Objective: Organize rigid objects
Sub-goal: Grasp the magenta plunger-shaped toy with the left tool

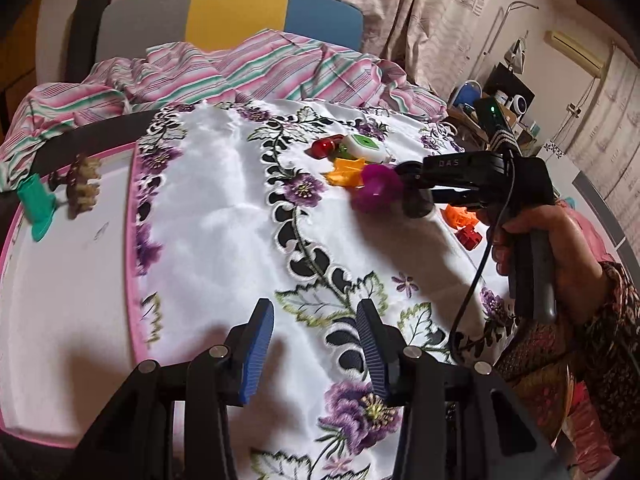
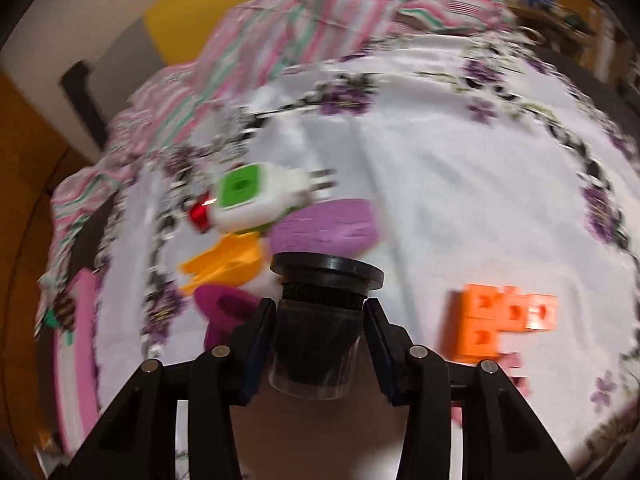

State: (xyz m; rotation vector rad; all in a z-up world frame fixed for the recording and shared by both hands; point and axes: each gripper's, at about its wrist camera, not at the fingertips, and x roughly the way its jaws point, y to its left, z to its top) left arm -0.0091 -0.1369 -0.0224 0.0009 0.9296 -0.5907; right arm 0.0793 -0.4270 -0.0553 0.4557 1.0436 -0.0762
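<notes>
My right gripper [image 2: 320, 312] is shut on a black cylinder [image 2: 320, 332] with a wide black cap, held above the floral cloth; it also shows in the left wrist view [image 1: 416, 200]. Beyond it lie a white and green plug block [image 2: 256, 196], a purple disc [image 2: 326, 226], a yellow piece [image 2: 224, 262], a magenta piece [image 2: 224, 306], a red piece [image 2: 200, 214] and an orange block cluster [image 2: 500, 320]. My left gripper [image 1: 316, 316] is open and empty over the cloth. A white tray with a pink rim [image 1: 132, 216] at the left holds a green piece [image 1: 36, 204] and a brown hair claw [image 1: 82, 186].
A striped pink cloth [image 1: 240, 76] is bunched at the far side of the table. A chair back in grey, yellow and blue [image 1: 236, 12] stands behind it. Cluttered shelves [image 1: 504, 108] are at the right. The right wrist view is motion-blurred.
</notes>
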